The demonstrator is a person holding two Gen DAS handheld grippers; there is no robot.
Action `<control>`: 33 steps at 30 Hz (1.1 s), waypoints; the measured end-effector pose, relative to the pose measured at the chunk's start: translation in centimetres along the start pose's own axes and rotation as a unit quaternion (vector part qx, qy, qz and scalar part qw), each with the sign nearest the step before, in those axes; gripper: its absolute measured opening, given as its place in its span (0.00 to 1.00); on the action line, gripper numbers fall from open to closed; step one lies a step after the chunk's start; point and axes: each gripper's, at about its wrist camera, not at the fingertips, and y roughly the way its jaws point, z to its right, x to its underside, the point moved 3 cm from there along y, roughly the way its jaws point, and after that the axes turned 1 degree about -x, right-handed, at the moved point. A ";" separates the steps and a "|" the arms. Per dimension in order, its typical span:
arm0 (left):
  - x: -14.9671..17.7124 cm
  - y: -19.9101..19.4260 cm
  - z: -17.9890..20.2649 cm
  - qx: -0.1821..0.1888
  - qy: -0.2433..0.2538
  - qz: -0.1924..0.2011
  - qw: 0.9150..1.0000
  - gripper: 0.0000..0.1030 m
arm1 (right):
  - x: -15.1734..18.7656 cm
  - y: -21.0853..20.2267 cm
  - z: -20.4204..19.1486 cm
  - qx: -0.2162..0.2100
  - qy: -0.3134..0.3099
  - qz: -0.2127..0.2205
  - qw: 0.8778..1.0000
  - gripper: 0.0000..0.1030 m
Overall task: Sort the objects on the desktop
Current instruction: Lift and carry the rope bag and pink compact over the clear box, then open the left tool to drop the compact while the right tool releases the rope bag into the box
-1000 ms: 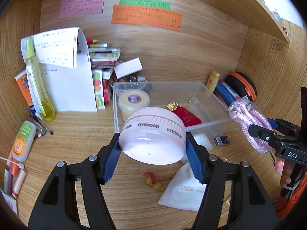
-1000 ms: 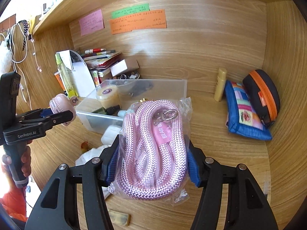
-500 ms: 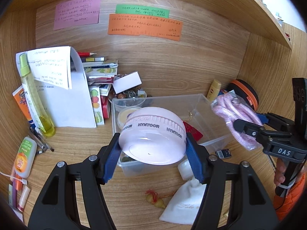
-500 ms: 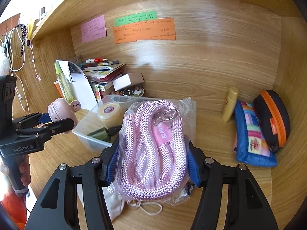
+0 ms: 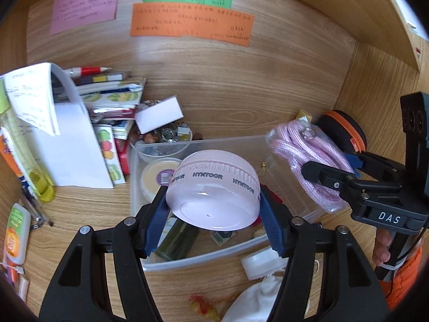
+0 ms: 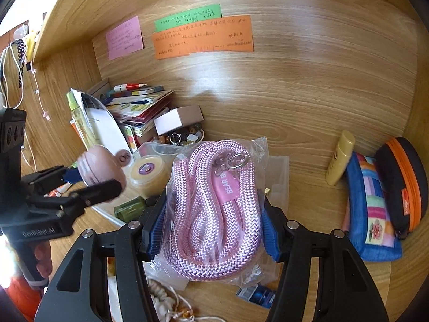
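Clear plastic bin (image 5: 187, 261) before us holding a yellow tub (image 5: 156, 174) and green bottle (image 5: 178, 241), our left gripper (image 5: 213, 201) clamping a pink HYNTOOR jar (image 5: 214, 190) above it, right gripper (image 6: 211, 214) clamping a bagged pink rope (image 6: 214, 209) over its far end.

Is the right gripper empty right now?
No, the right gripper is clamped on a bagged pink rope, its blue pads pressing both sides of the bag.

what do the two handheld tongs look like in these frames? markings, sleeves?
Both are black plastic tongs with blue ribbed pads and silver screws. The right tongs carry white "DAS" lettering; the left tongs read "GenRobot.AI". Each sits on a black handle held by a hand in an orange sleeve.
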 end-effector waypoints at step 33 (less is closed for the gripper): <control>-0.9 5.8 0.4 -0.002 0.004 -0.050 0.999 0.66 | 1.6 7.1 0.9 0.040 -0.046 -0.083 0.995 0.56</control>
